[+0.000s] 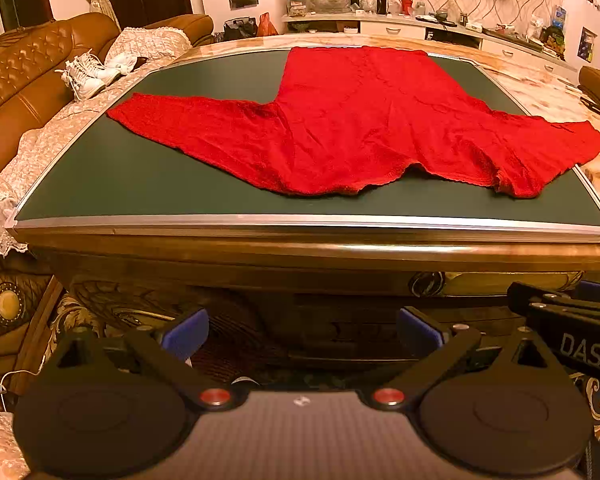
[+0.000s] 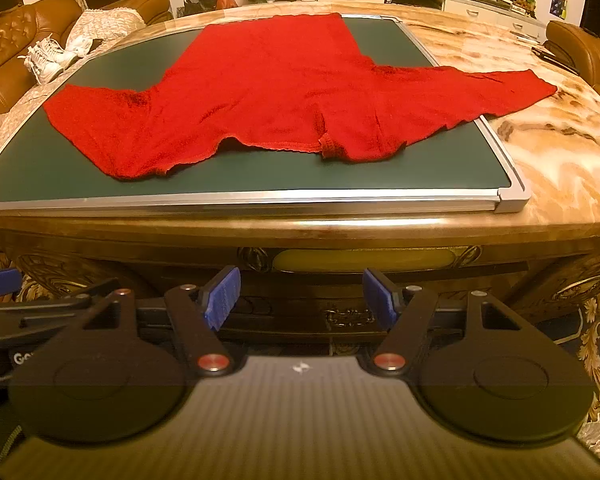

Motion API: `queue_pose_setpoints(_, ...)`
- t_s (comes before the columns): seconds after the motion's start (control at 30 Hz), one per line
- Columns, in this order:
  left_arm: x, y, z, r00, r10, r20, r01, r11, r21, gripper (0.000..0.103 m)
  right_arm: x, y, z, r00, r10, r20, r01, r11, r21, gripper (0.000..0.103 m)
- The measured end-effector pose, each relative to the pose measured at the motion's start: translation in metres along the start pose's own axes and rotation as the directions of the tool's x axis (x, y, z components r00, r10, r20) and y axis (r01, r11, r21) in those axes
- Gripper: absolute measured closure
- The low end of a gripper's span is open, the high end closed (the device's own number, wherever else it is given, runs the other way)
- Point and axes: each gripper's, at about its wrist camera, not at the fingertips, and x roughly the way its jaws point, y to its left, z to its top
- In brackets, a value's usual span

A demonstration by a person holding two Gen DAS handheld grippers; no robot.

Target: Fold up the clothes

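While red top (image 1: 364,120) lies flat on desk (image 2: 540,168), unfolded: left tongs (image 1: 300,336), right tongs (image 2: 300,296) wide open, empty; next, grab sleeves.

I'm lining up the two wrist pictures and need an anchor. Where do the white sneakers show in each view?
Left wrist: the white sneakers sit at upper left, on the lace-covered sofa beside the green board.
Right wrist: the white sneakers sit at the far left edge, upper part, same spot.
Shared landmark: the red garment, spread flat on the green board.
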Motion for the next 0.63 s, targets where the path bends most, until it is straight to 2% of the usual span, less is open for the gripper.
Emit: queue_pose_setpoints(0.63, -0.0003, -0.0005, -0.0013, 1.0, -0.015, 0.004, 0.015, 1.0, -0.009, 0.0, 0.0029, -0.0008, -0.0009, 1.0, 0.007, -0.01, -0.007, 1.0, 0.006, 0.027)
